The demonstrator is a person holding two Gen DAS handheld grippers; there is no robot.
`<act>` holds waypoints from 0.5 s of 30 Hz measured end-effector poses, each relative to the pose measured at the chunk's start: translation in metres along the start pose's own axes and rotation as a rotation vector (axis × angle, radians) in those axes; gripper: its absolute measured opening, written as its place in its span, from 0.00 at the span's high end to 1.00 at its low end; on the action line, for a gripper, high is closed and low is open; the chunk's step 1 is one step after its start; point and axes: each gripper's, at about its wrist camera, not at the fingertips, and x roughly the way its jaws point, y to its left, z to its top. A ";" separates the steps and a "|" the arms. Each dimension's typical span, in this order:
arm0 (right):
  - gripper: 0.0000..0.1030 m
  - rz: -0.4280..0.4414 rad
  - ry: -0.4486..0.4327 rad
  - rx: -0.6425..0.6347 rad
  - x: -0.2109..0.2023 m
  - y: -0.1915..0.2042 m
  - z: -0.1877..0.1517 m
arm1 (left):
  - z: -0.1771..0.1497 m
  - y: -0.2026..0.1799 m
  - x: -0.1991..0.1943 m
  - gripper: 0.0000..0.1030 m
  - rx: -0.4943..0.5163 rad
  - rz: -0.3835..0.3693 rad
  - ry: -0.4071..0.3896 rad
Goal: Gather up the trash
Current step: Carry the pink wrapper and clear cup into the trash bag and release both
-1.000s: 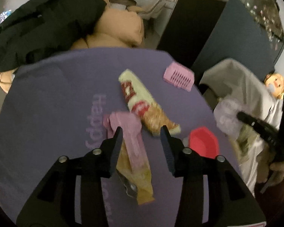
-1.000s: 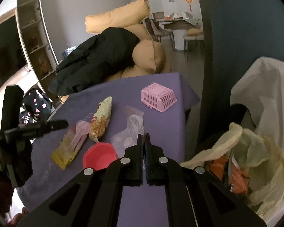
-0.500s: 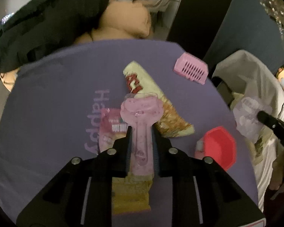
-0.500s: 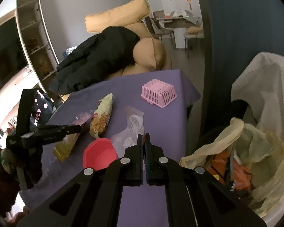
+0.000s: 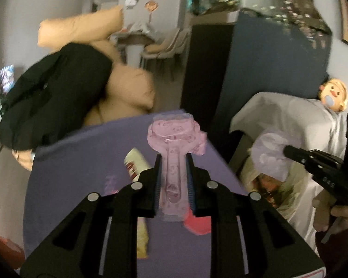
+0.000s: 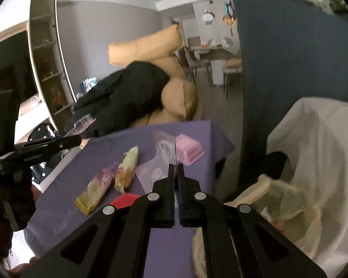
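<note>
A pink-tinted clear plastic blister pack [image 5: 174, 159] is pinched between the left gripper [image 5: 173, 180] fingers, lifted off the desk (presumably for binning), while the right gripper [image 6: 176, 185] fingers are pressed together, empty.

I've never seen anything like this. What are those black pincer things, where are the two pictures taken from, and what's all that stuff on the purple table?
There is no robot: a person holds a two-finger gripper in each hand, with a wide-angle camera on each looking along its fingers. One picture comes from the left gripper, which is shut on a clear pink plastic blister pack, lifted off the purple tablecloth. The other comes from the right gripper, shut on a clear plastic wrapper. On the cloth lie two snack wrappers, a red lid and a small pink basket. The lined trash bin stands to the right.
</note>
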 end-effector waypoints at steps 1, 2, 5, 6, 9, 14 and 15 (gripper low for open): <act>0.96 -0.006 -0.011 -0.003 -0.005 -0.003 0.002 | 0.004 -0.007 -0.002 0.82 0.012 -0.009 -0.010; 0.96 -0.015 -0.025 -0.006 -0.011 -0.007 0.004 | 0.007 -0.014 -0.004 0.82 0.024 -0.017 -0.019; 0.96 -0.048 -0.061 -0.005 -0.029 -0.022 0.007 | 0.018 -0.043 -0.005 0.82 0.065 -0.054 -0.038; 0.96 -0.060 -0.069 -0.002 -0.034 -0.028 0.008 | 0.019 -0.051 -0.004 0.82 0.078 -0.062 -0.040; 0.96 -0.103 -0.090 0.013 -0.050 -0.047 0.006 | 0.024 -0.077 0.006 0.82 0.118 -0.100 -0.037; 0.96 -0.183 -0.109 0.037 -0.072 -0.081 0.000 | 0.026 -0.117 0.028 0.82 0.133 -0.216 -0.005; 0.96 -0.193 -0.110 0.041 -0.074 -0.085 -0.001 | 0.025 -0.126 0.036 0.82 0.134 -0.247 0.010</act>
